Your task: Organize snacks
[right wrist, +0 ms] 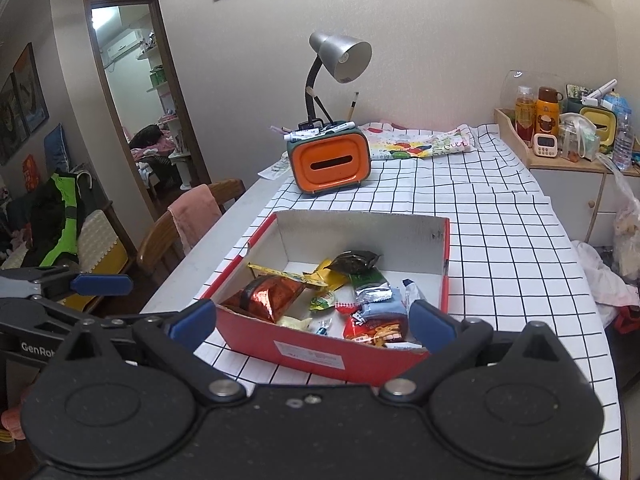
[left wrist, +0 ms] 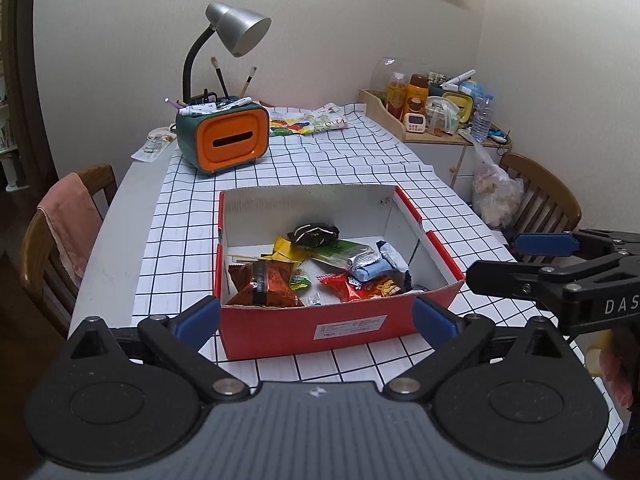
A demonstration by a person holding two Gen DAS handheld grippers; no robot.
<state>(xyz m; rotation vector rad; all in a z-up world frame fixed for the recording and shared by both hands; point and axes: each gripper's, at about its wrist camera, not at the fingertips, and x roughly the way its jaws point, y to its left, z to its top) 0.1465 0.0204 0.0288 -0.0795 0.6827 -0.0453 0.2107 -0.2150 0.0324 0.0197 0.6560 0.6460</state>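
Note:
A red cardboard box [left wrist: 340, 330] with a white inside sits on the checked tablecloth; it also shows in the right wrist view [right wrist: 320, 360]. Several wrapped snacks lie in it: a shiny red-brown pack [left wrist: 266, 284] [right wrist: 268, 294], a black pack [left wrist: 316, 234] [right wrist: 356, 261], a green pack [left wrist: 340, 252], a blue one [left wrist: 372, 270]. My left gripper [left wrist: 316, 320] is open and empty, just before the box's near wall. My right gripper [right wrist: 312, 326] is open and empty, over the box's near wall. The right gripper also shows at the right of the left wrist view [left wrist: 560, 260].
An orange and green tissue box [left wrist: 224, 136] with pens and a silver desk lamp [left wrist: 236, 32] stand behind the box. A folded colourful cloth [left wrist: 308, 120] lies at the back. Wooden chairs stand left [left wrist: 52, 232] and right [left wrist: 540, 196]. A cluttered side cabinet [left wrist: 440, 108] is far right.

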